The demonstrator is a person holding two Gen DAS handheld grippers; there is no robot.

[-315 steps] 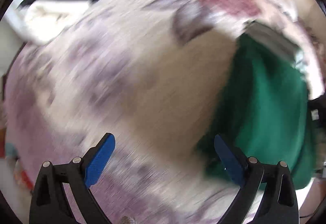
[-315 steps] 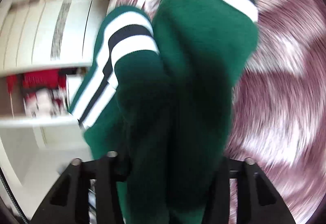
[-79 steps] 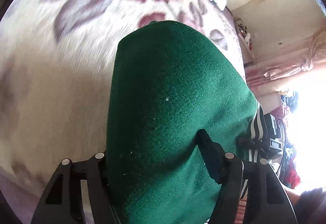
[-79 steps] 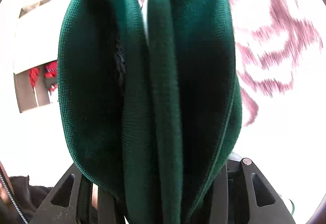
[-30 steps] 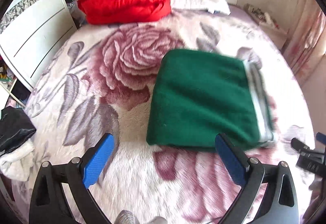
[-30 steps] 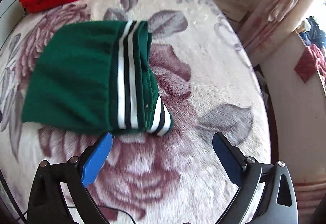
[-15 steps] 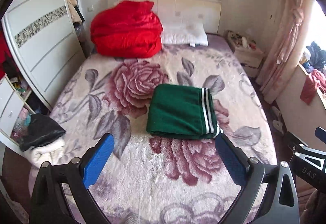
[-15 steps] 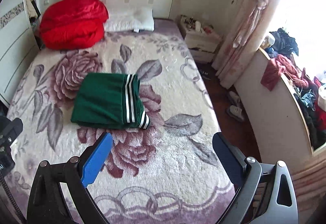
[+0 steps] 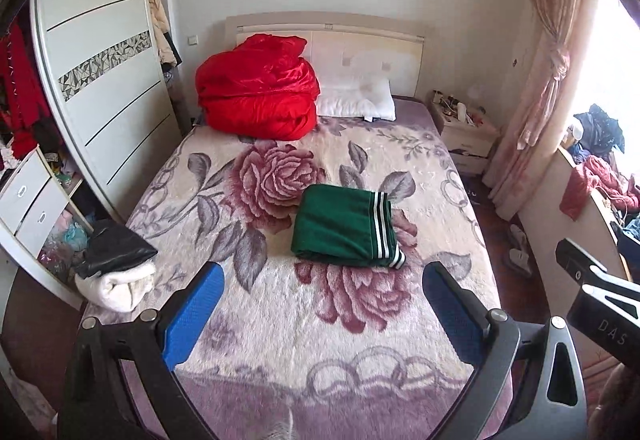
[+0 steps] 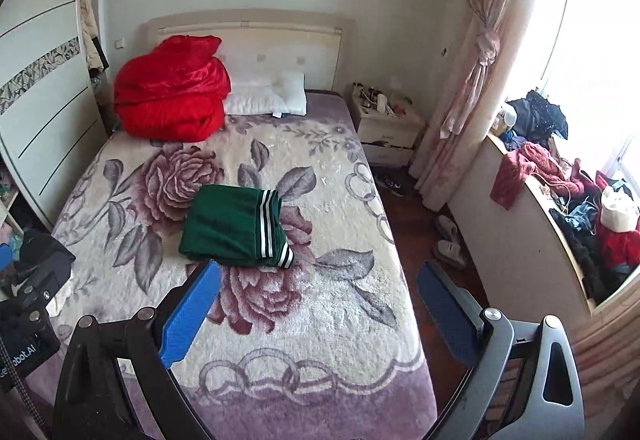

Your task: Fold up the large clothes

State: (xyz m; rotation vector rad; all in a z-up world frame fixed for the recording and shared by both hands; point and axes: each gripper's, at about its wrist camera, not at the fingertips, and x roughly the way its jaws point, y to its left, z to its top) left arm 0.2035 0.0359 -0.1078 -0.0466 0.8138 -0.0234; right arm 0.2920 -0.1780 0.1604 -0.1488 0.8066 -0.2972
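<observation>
Both grippers are held high at the foot of the bed (image 9: 280, 352), well back from it and tilted down over the rose-patterned blanket. The left gripper (image 9: 323, 310) has its blue-padded fingers (image 9: 192, 314) spread wide apart with nothing between them; through the gap only blanket shows. The right gripper (image 10: 318, 306) is posed the same way, its fingers (image 10: 190, 310) wide apart and empty, aimed a little further toward the window side so that its right finger hangs over the floor beside the bed. Each gripper appears at the edge of the other's view: the right one at the right margin of the left wrist view, the left one at the left margin of the right wrist view, so the two are side by side. The green garment (image 9: 344, 226), folded into a flat rectangle with its white and black striped band turned toward the window side, lies near the middle of the bed, well apart from both grippers and touching neither. Up by the headboard sits a red quilt (image 9: 258, 88) bundled in a heap, just beside a white pillow (image 9: 354, 100). A black and white pile of clothes (image 9: 114, 272) rests on the bed's left edge near the wardrobe (image 9: 100, 80).
</observation>
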